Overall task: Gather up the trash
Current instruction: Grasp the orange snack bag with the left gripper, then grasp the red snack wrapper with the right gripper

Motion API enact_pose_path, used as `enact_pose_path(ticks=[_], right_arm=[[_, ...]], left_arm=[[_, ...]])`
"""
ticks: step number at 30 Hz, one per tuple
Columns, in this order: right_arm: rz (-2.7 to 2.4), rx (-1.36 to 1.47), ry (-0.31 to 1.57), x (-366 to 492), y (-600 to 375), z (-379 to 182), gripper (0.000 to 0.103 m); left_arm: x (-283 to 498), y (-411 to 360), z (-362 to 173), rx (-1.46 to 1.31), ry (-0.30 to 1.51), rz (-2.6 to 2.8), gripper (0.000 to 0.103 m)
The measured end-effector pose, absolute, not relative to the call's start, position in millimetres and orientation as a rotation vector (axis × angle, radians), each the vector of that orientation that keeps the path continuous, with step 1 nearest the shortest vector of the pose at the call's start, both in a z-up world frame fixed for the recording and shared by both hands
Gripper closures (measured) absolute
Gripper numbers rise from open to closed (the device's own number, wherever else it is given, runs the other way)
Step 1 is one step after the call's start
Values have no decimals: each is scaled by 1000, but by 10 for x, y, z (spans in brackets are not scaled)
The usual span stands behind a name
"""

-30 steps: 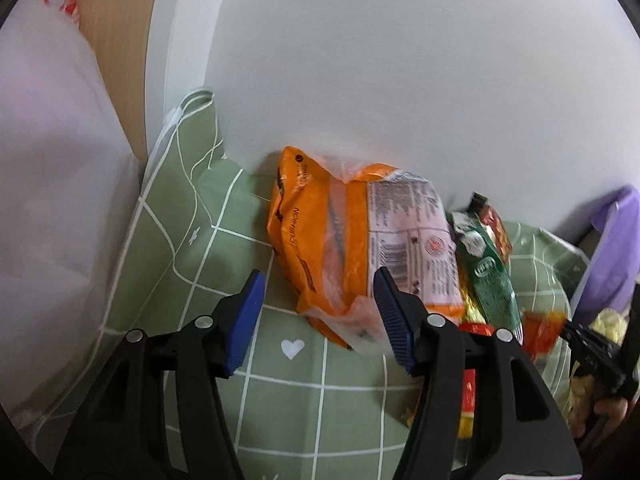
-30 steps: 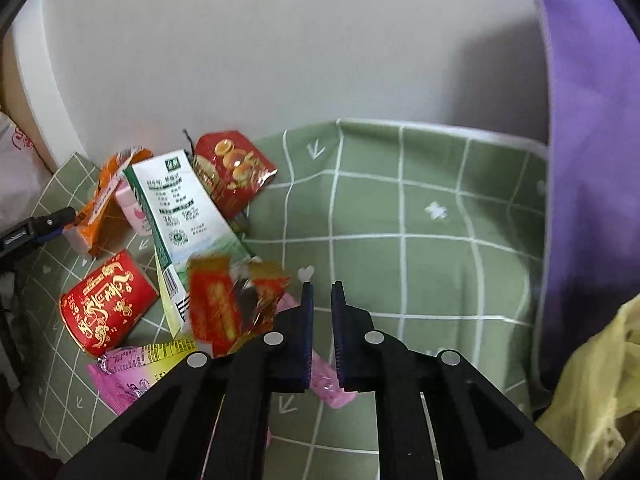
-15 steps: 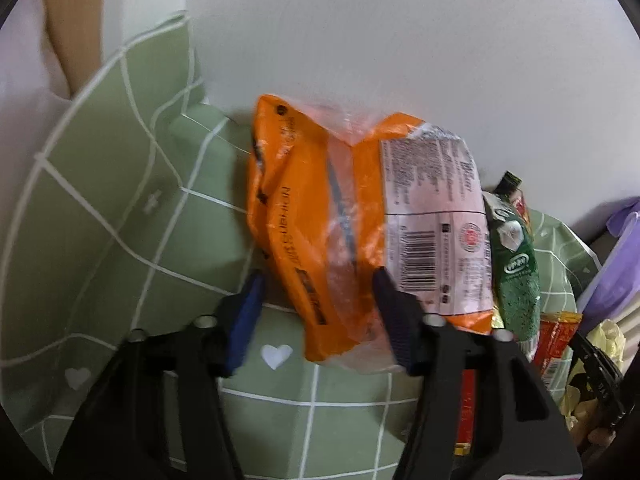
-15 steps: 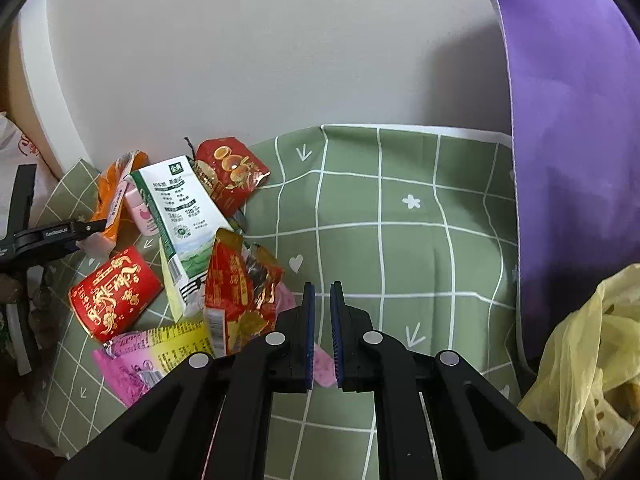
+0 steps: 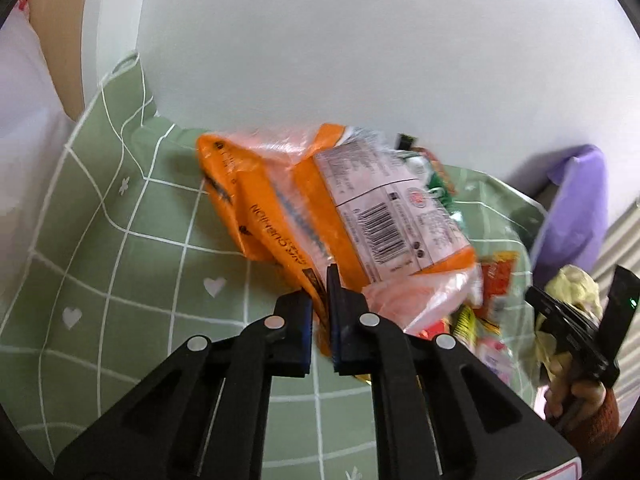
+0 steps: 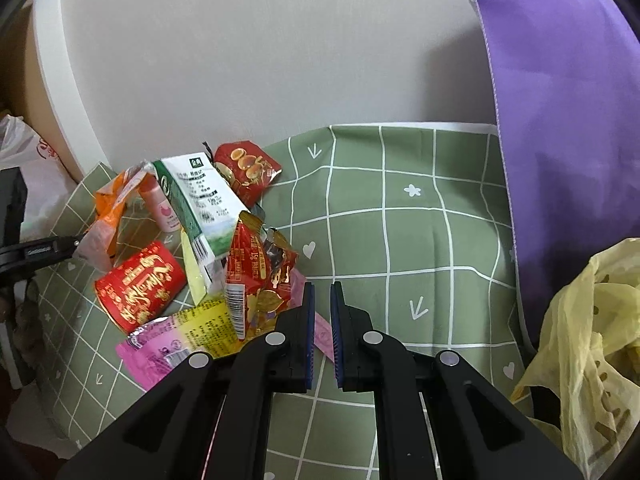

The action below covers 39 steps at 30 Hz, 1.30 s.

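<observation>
Left claw (image 5: 320,312) has just been closing and now pinches the near lower edge of the crinkly orange plastic snack bag (image 5: 320,208), film caught between the blue pads; the bag lies at the far left of the green grid-patterned cloth (image 5: 132,264) covering the tabletop, against the pale wall. Right claw (image 6: 322,316) is nearly closed, nothing plainly between the pads; a pink wrapper strip (image 6: 320,328) runs under them. Left of it, a litter pile: red foil sachet (image 6: 260,276), white-and-green carton (image 6: 200,200), red can (image 6: 140,284), pink-and-yellow packet (image 6: 180,336). Yellow plastic bag (image 6: 592,340) at near right. Judgement: orange bag looks light, limp, slippery; an edge pinch may slide, so a bunched fold holds better.
</observation>
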State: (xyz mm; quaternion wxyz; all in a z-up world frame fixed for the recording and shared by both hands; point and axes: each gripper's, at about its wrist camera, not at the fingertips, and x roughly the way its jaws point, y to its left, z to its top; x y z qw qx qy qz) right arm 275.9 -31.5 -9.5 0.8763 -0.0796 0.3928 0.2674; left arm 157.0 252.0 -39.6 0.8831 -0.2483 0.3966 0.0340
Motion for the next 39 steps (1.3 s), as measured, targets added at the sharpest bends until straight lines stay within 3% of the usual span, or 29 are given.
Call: enact_pose_path(ticks=[11,12,13,14,15,23,24,25,26,28,39], right_arm=[[636,-96,811,2659,-442,-67,92],[629,-101,806,2659,-420,-70,87],[623,-106,798,2662,-389,-74,65],[628,-97,796,2670,-366,-82,52],[648,-63,796,2686,-345,-98,46],[649,-90,866,2847,18,-326,46],[647,-91,880,2880,53,-365,51],[643,-106,895,2910,95,-401,69],[639,-136,911,2930,140,-425,79],[616,-170,892,2921,162,-385,84],[534,-131,735,2766,-377,280,87]], left_arm=[[1530,2224,-114,-443,784,7,97],[1551,2192,-116,-439,784,7,97],[1534,2220,-113,-432,784,7,97],[1525,2226,-109,-426,784,8,97],[1518,2232,-102,-415,785,15,97],[1441,2383,-23,-396,755,49,97],[1441,2387,-10,-393,750,49,97],[1439,2386,16,-388,742,52,97],[1436,2384,37,-382,736,55,97],[1434,2379,107,-359,718,68,97],[1623,2287,712,-307,579,34,97]])
